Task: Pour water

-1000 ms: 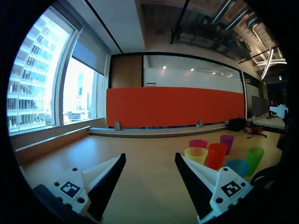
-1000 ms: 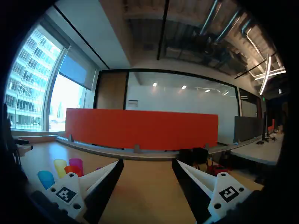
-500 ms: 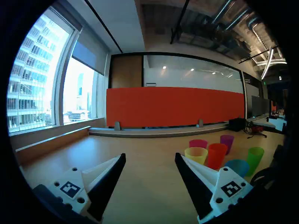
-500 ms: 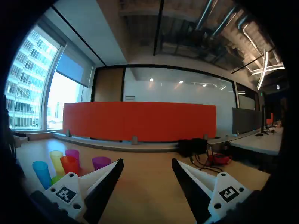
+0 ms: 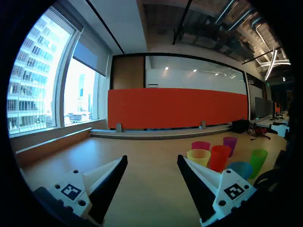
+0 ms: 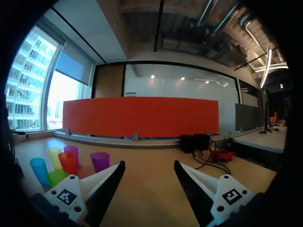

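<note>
Several coloured plastic cups stand on a light wooden table (image 5: 151,166). In the left gripper view they sit to the right: yellow cup (image 5: 198,156), orange cup (image 5: 220,157), pink cup (image 5: 200,145), purple cup (image 5: 230,145), green cup (image 5: 258,160), blue cup (image 5: 239,168). My left gripper (image 5: 151,164) is open, low over the table, left of the cups. In the right gripper view the cups stand at the left: blue cup (image 6: 39,170), orange cup (image 6: 68,162), purple cup (image 6: 100,161), green cup (image 6: 57,177). My right gripper (image 6: 149,169) is open and holds nothing.
An orange partition (image 5: 176,108) runs along the table's far edge. Tall windows (image 5: 34,87) line the left side. Black cables and a bag (image 6: 200,145) lie at the far right of the table. Other desks (image 6: 261,140) stand further right.
The right gripper has risen or tipped so more of the cups show at its left, with the purple and green ones coming into sight. The left gripper has stayed still.
</note>
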`<state>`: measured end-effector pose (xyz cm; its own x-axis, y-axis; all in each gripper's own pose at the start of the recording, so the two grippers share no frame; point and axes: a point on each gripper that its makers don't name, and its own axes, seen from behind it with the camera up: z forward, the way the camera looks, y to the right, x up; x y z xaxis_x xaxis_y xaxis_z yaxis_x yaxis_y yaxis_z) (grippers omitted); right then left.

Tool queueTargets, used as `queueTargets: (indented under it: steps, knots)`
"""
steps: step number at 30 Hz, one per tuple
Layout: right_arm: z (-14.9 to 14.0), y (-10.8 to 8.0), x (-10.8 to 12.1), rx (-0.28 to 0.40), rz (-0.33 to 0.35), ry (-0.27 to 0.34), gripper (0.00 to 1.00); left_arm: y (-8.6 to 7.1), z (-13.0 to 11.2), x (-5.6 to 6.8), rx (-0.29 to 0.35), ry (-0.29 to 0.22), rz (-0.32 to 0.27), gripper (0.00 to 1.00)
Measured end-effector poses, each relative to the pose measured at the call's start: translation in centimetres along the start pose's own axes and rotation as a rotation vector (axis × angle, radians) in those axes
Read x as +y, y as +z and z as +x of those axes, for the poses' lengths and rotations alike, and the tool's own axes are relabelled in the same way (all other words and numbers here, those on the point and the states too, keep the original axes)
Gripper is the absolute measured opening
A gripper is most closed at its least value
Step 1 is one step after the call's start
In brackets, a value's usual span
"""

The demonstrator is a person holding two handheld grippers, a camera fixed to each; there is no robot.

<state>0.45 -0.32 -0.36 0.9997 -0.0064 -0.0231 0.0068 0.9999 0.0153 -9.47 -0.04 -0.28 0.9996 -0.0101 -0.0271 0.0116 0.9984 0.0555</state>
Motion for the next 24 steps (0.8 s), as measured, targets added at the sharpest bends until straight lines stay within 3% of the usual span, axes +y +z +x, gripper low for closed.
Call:
queueTargets:
  steps: [24]
  knots:
    - [-0.5, 0.04, 0.14, -0.022, -0.009, 0.006, 1.0, 0.03, 0.0, 0.29, 0.0, 0.0, -0.006, 0.98]
